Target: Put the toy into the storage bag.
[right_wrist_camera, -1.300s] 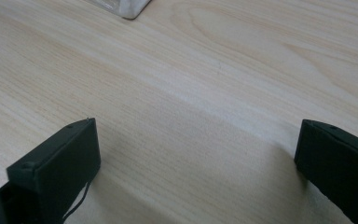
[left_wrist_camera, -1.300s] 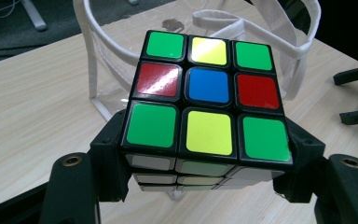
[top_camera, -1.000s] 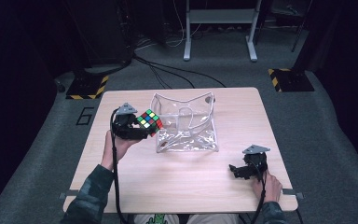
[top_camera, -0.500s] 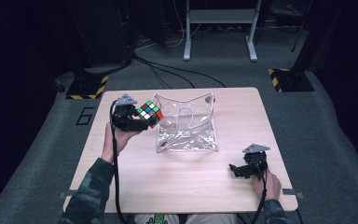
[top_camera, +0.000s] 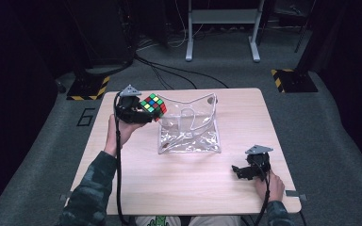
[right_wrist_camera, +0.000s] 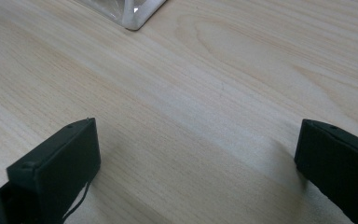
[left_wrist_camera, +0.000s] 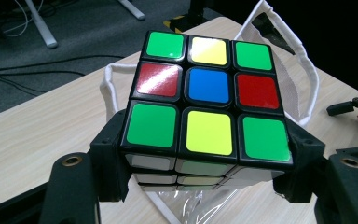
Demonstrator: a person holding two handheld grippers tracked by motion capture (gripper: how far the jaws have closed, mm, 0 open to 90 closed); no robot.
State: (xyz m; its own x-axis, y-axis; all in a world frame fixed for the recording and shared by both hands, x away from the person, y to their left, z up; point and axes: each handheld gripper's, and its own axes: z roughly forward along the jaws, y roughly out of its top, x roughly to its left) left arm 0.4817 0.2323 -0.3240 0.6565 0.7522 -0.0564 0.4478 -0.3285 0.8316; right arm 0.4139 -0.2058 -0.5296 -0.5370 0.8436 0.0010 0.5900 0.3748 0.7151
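The cube's (left_wrist_camera: pixel 208 100) underside is hidden between the left gripper's (left_wrist_camera: pixel 205 179) fingers, which clamp its sides, lifted beside the clear bag's (top_camera: pixel 188 127) rim. The bag looks empty. The right gripper's (right_wrist_camera: pixel 196 172) fingers stand wide over bare counter (right_wrist_camera: pixel 223 84).

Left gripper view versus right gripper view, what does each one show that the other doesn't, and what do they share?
Left gripper view: the puzzle cube clamped between the left gripper jaws, its top face green, yellow, red and blue, above the bag's white-edged mouth. Right gripper view: the right gripper with jaws wide apart and nothing between them, low over bare wood. Shared: the wooden table and part of the clear bag.
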